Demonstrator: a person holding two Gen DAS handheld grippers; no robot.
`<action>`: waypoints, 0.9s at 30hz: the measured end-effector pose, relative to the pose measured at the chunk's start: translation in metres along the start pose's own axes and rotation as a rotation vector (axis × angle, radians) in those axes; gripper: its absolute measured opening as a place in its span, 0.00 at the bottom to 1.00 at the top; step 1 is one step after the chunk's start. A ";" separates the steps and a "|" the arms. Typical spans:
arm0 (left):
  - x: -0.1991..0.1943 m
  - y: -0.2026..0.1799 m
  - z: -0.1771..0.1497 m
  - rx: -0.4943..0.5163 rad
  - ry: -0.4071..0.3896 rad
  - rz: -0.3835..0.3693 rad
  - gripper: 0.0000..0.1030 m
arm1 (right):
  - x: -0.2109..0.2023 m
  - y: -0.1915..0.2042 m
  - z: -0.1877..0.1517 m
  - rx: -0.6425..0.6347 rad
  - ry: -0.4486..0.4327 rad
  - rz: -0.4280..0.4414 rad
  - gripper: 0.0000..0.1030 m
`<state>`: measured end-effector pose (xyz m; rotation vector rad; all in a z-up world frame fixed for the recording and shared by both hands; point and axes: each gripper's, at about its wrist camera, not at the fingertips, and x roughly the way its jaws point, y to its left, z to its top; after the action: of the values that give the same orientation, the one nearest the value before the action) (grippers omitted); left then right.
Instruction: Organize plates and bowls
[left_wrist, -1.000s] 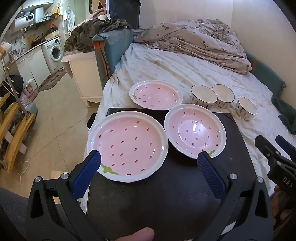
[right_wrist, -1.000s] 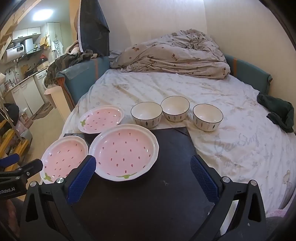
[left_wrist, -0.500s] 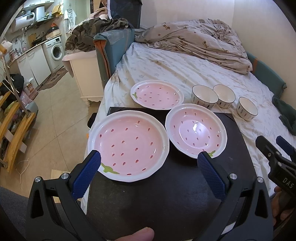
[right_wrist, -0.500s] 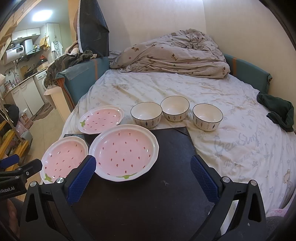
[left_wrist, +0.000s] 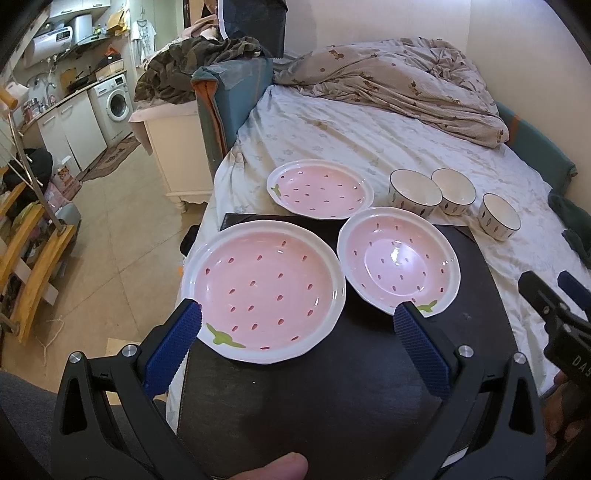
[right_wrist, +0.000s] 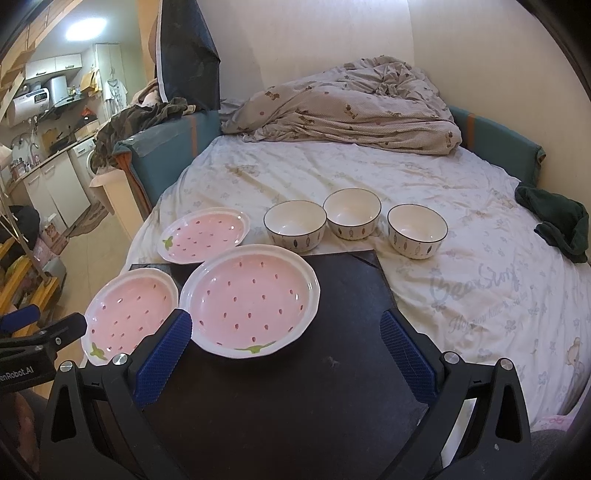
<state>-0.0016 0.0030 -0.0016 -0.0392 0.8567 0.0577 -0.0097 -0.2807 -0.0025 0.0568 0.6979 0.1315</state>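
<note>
Nothing much has moved: both tongs hang spread and empty. Left tongs (left_wrist: 295, 321) sit just short of the near plate (left_wrist: 264, 290); right tongs (right_wrist: 286, 326) face the second plate (right_wrist: 249, 299) on the worktop (right_wrist: 332, 369). Bowls (right_wrist: 294, 225) stand beyond, on the bed (right_wrist: 461, 258).

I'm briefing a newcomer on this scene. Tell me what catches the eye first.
Three pink strawberry plates: two on the black board up front, one behind on the bedsheet. Three white bowls line up beyond the board. A rumpled quilt is heaped by the wall.
</note>
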 end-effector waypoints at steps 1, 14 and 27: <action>0.001 0.001 -0.001 0.002 0.001 0.003 1.00 | 0.000 0.000 -0.001 0.000 -0.002 -0.001 1.00; 0.001 0.002 0.000 -0.008 0.000 -0.001 1.00 | 0.004 -0.002 -0.003 0.007 0.018 -0.003 1.00; 0.001 0.002 0.000 -0.010 0.000 -0.003 1.00 | 0.004 -0.001 -0.003 -0.002 0.015 -0.006 1.00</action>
<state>-0.0013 0.0051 -0.0026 -0.0501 0.8560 0.0591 -0.0084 -0.2813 -0.0081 0.0513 0.7130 0.1270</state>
